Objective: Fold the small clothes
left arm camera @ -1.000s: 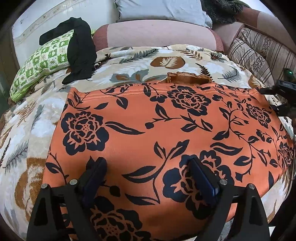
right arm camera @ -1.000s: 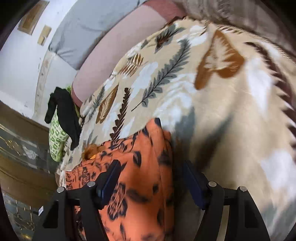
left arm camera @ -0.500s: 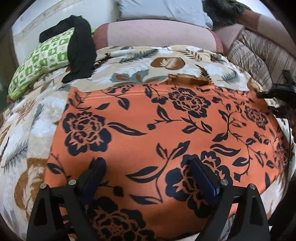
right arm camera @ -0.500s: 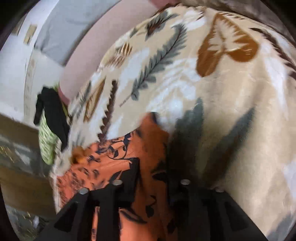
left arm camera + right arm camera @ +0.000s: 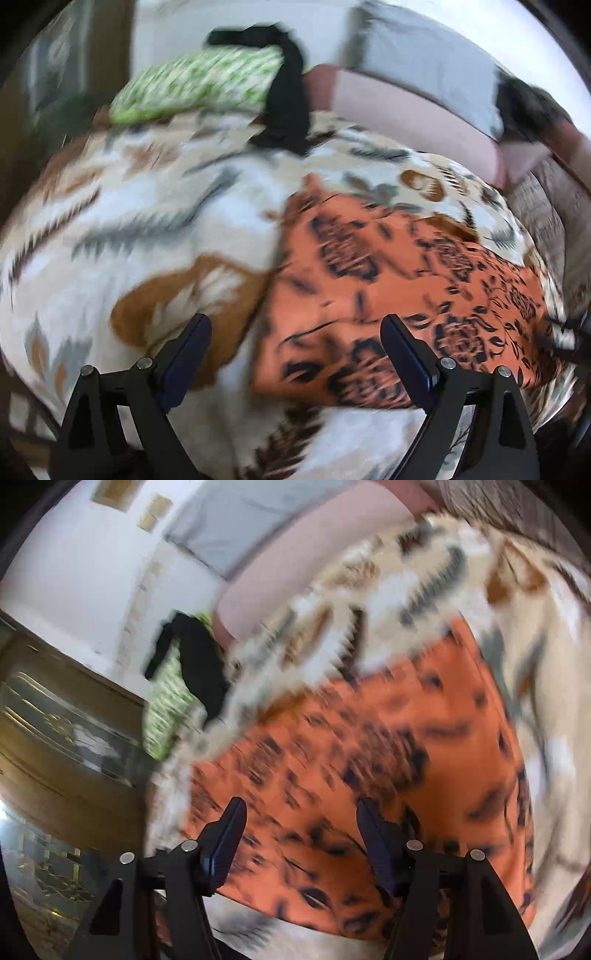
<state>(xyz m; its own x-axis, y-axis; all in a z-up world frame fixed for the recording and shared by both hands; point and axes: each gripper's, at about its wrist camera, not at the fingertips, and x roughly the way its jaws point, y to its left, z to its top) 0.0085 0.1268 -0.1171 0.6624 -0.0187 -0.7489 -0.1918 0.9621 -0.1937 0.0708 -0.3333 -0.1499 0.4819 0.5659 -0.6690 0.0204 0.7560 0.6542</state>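
An orange garment with black flowers point(image 5: 406, 295) lies on a leaf-patterned blanket point(image 5: 129, 229). In the left wrist view it sits right of centre, and my left gripper point(image 5: 295, 345) is open and empty over its near left edge. In the right wrist view the garment point(image 5: 369, 746) fills the middle, and my right gripper point(image 5: 301, 830) is open and empty just above it. Both views are blurred by motion. The right gripper shows faintly at the right edge of the left wrist view point(image 5: 576, 336).
A green patterned pillow point(image 5: 199, 85) with a black garment point(image 5: 288, 99) draped over it lies at the blanket's far side. A pink bolster point(image 5: 406, 110) and grey pillow point(image 5: 424, 66) lie behind. A wooden glass-fronted cabinet point(image 5: 66, 731) stands to the left.
My left gripper has swung left, so the garment now sits to its right. My right gripper, shut at the garment's edge half a second ago, has opened and moved over the garment.
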